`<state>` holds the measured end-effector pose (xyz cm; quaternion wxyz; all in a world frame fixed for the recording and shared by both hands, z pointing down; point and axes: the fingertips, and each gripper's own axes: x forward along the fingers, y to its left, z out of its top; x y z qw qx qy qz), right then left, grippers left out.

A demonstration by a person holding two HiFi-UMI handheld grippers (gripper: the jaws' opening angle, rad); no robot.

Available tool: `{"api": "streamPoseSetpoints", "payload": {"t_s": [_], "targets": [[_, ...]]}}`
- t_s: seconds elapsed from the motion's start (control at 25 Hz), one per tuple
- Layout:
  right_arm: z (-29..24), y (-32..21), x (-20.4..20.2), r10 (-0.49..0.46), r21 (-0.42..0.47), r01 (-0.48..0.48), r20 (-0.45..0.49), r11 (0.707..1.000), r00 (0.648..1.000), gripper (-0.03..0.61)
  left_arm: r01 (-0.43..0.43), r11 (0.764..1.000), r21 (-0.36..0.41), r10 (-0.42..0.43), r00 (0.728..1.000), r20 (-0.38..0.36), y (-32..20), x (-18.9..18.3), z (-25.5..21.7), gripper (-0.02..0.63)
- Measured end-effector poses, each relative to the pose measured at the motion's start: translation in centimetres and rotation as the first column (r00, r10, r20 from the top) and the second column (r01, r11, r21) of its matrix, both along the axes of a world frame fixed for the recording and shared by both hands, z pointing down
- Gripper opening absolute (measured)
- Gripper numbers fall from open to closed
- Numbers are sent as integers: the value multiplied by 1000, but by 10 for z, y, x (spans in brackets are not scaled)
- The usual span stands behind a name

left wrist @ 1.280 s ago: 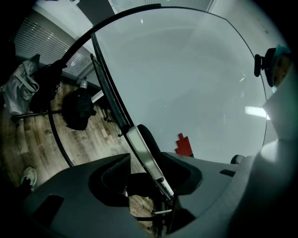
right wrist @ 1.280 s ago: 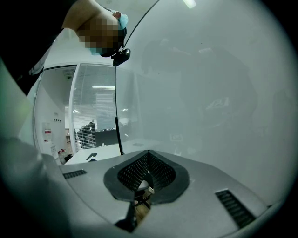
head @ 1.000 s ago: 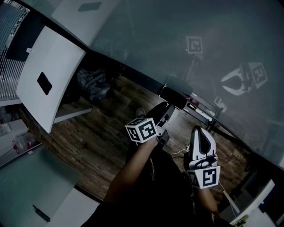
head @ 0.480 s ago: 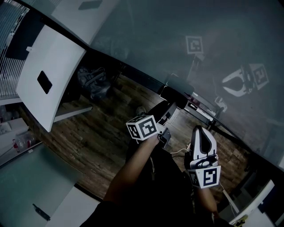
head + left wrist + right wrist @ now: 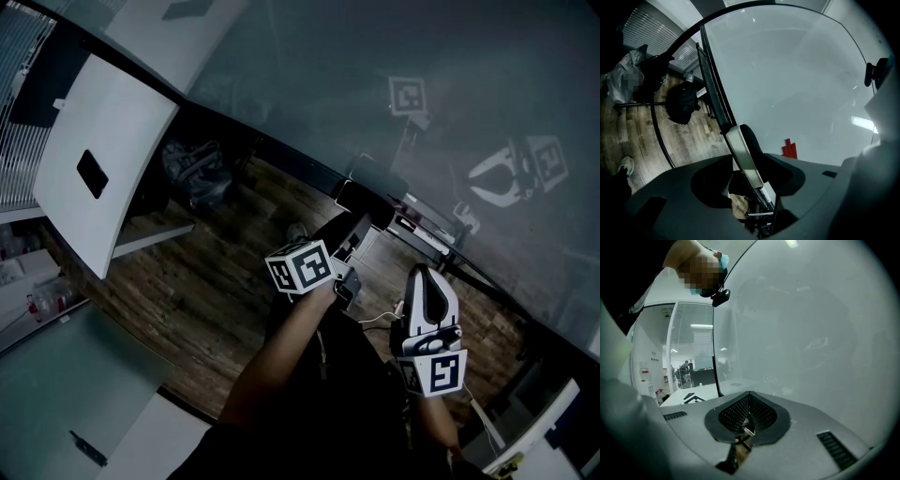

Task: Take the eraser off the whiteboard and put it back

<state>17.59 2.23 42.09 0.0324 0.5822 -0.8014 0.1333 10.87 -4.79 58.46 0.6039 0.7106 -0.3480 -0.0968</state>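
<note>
The eraser, a pale slab with a dark felt side, sits against the glass whiteboard. In the head view the eraser shows dark at the whiteboard's lower edge. My left gripper is open. Its jaws have just been opening and stand on either side of the eraser with a gap at each side. In the head view the left gripper points up at the eraser. My right gripper, white in the head view, is shut on nothing, right of the eraser and pointing at the whiteboard.
A pen tray runs along the board's lower edge. Red marks are on the glass. A black bag lies on the wood floor. A white panel stands at the left and a pale desk sits at the lower left.
</note>
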Motion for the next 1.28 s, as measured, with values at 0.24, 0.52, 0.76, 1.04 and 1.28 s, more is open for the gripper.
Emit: {"api": "streamPoseSetpoints", "payload": {"t_s": [0.24, 0.52, 0.76, 1.04, 1.28], "targets": [[0, -2, -1, 2, 2, -2, 0, 1000, 1000, 15, 2, 1000, -2, -2, 1000, -1, 0, -2, -3, 210], [1, -1, -2, 0, 1, 0, 4, 1000, 1000, 15, 9, 1000, -21, -9, 1000, -14, 3, -2, -3, 189], [2, 0, -2, -2, 0, 2, -1, 1000, 1000, 15, 14, 1000, -28, -15, 999, -32, 5, -2, -4, 173], [2, 0, -2, -4, 0, 4, 0, 1000, 1000, 15, 15, 999, -32, -16, 999, -40, 7, -3, -4, 164], [3, 1, -2, -4, 0, 4, 0, 1000, 1000, 15, 22, 999, -36, -24, 998, -51, 8, -3, -4, 160]]}}
